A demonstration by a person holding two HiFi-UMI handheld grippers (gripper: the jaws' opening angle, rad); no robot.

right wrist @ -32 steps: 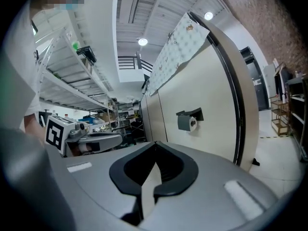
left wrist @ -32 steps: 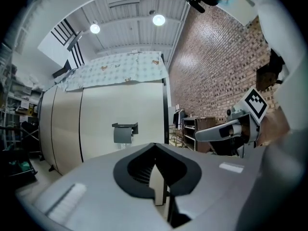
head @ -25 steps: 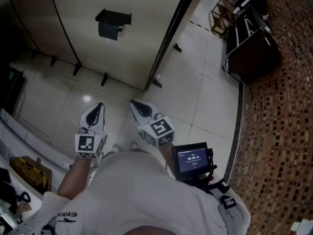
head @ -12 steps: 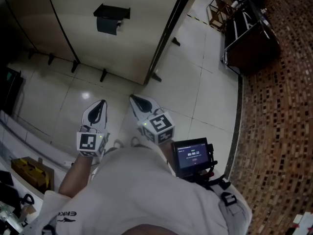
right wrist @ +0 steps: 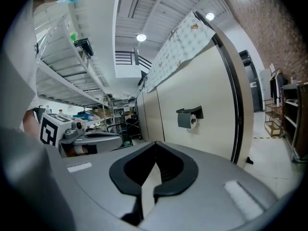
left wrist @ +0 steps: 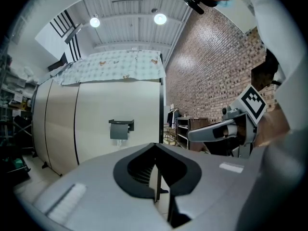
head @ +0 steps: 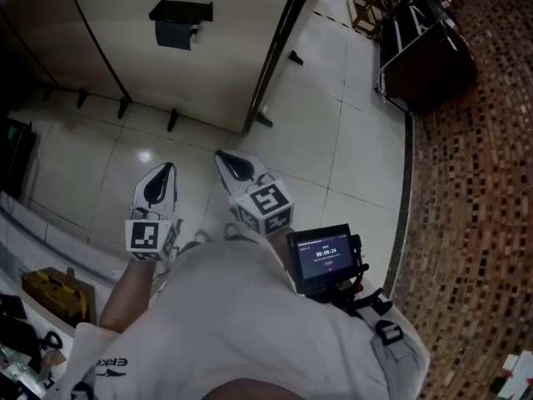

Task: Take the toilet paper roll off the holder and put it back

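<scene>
Both tongs are riding closed with nothing in them: the left gripper (left wrist: 155, 150) is showing its jaws pressed tip to tip, and the right gripper (right wrist: 155, 146) is doing the same. I'm holding the pair low in front of my white shirt (head: 241, 323), side by side, noses pointing at the beige partition (head: 208, 65). The toilet paper roll (head: 175, 33) is sitting on its black holder (head: 181, 11), mounted on that partition, well apart from both grippers. Pale tiled floor (head: 333, 140) is lying between me and the panel, catching a spot of glare. Small black feet (head: 172, 121) are propping the partition off the tiles, and a dark upright post (head: 279, 48) is running along its right edge, just beside the holder's panel. A patterned cloth (left wrist: 115, 64) is hanging over the top of the stall. Off to my right a brick wall (head: 475, 182) is filling the side, with a dark cart (head: 425, 57) parked against it. A small screen (head: 323, 259) is glowing at my waist beside the right gripper. On my left a yellowish box (head: 54, 294) is lying low, and metal shelving (right wrist: 62, 81) loaded with clutter is rising beyond the left gripper.
</scene>
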